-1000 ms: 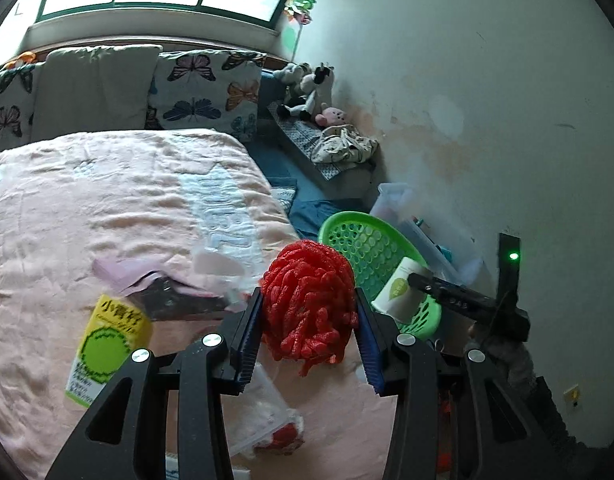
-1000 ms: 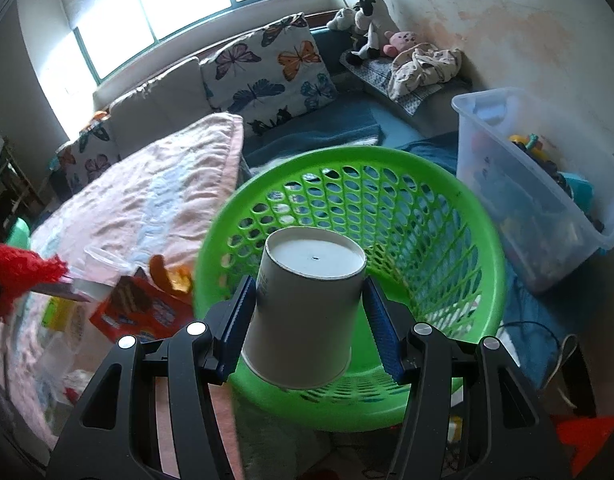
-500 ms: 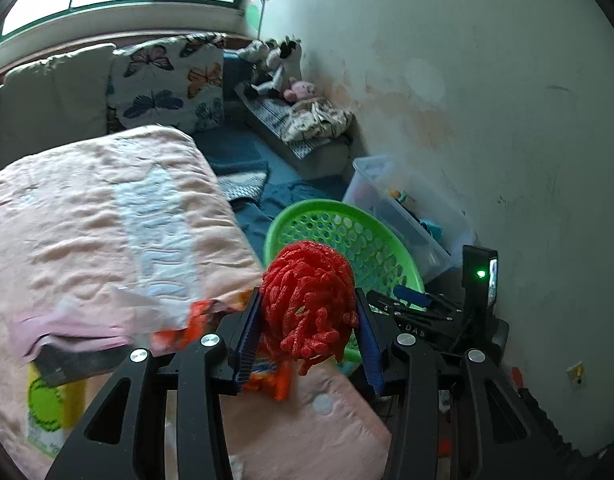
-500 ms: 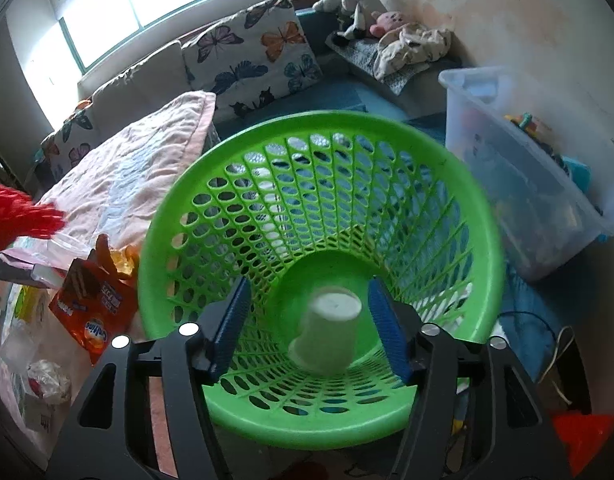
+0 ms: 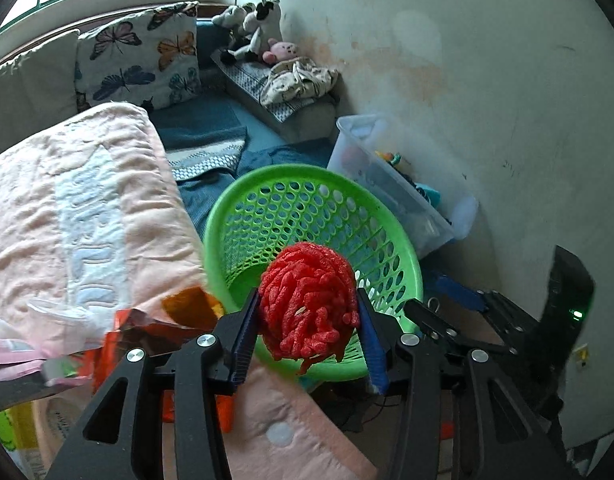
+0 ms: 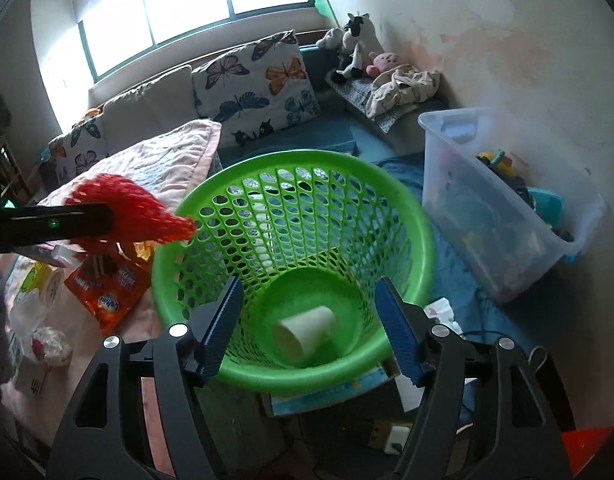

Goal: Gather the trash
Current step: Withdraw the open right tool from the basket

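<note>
My left gripper (image 5: pixel 307 328) is shut on a red foam net (image 5: pixel 309 300) and holds it over the near rim of the green mesh basket (image 5: pixel 243 208). In the right wrist view the red foam net (image 6: pixel 143 212) shows at the basket's left rim. My right gripper (image 6: pixel 307 328) is open and empty, just above the green basket (image 6: pixel 419 224). A white paper cup (image 6: pixel 305 330) lies on its side at the basket's bottom. More trash lies on the pink blanket (image 5: pixel 79 204): an orange snack wrapper (image 6: pixel 107 296) and a crumpled clear bag (image 6: pixel 47 340).
A clear storage bin (image 6: pixel 503 220) with toys stands right of the basket, against the wall. Butterfly pillows (image 6: pixel 263 84) and stuffed animals (image 6: pixel 355 52) sit at the back. A yellow-green carton (image 5: pixel 7 428) lies at the blanket's near left. Cables lie on the floor below the basket.
My right gripper opened and let go of the paper cup, which fell into the basket and tipped onto its side. My left gripper carried the red net right, over the basket's rim.
</note>
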Motion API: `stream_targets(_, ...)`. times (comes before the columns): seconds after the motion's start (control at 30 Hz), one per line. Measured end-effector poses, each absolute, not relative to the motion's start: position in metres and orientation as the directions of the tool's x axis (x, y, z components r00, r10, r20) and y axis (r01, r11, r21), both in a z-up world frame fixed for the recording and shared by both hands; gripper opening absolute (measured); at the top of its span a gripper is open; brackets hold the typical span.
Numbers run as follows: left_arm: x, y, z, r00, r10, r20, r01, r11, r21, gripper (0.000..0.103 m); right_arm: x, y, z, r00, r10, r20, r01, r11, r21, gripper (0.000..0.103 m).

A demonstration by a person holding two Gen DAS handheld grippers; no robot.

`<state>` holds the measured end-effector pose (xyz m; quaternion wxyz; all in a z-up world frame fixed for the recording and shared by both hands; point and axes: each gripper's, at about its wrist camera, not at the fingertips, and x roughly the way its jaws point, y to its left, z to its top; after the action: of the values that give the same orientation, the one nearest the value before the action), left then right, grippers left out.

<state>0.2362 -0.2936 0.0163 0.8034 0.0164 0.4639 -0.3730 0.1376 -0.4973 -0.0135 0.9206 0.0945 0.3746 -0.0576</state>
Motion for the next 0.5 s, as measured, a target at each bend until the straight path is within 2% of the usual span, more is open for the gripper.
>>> stream_targets(0.07, 0.237, -0.301, 0.010, 0.279, -0.575, -0.769, 0.611, 0.724, -0.320, 0.049, 0.132, -0.500, -0.013, 0.718, -0.035, -0.695, 0.182, 0.974, 0.138, 0.069)
stream_targets(0.3, 0.236, -0.312, 0.002, 0.268, -0.573, -0.774, 0.607, 0.725, -0.326, 0.069, 0.121, -0.506, -0.015, 0.726, -0.029, -0.687, 0.197, 0.966, 0.168, 0.069)
stream_targets(0.5, 0.232, -0.309, 0.003, 0.275, -0.580, -0.767, 0.607, 0.723, -0.329, 0.073, 0.116, -0.505, -0.016, 0.725, -0.024, -0.689, 0.200, 0.964, 0.177, 0.069)
